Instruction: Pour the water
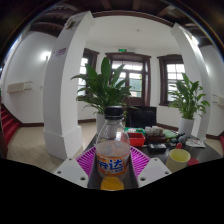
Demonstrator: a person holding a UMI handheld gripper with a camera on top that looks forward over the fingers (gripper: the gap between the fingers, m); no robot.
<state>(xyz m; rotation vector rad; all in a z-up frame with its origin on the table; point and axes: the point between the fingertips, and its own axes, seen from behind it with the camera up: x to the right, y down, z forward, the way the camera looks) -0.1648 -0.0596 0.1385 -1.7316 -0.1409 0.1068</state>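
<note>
From my remote seat I saw the gripper (112, 168) with its two pink-padded fingers (84, 160) set on either side of a clear plastic bottle with a blue-and-orange label (112, 148). The pads sat right against the bottle's flanks, but I could not tell whether both actually pressed on it — the lower part of the bottle and the fingertips were cut off by the dark lower rim. The bottle stood upright between the fingers, its dark cap (113, 112) on, orange showing at its base.

Beyond the right finger, on the dark tabletop (195, 158), stood a small yellow cup (179, 156), apart from the bottle. Near it lay a red bowl-like thing (137, 142) and some flat dark items I could not make out.

Farther back rose a tall leafy green plant (106, 88) directly behind the bottle, and a second potted plant (187, 98) off to the right. White columns (68, 70) and dark-framed windows and doors (132, 78) closed the room — their details stayed vague.
</note>
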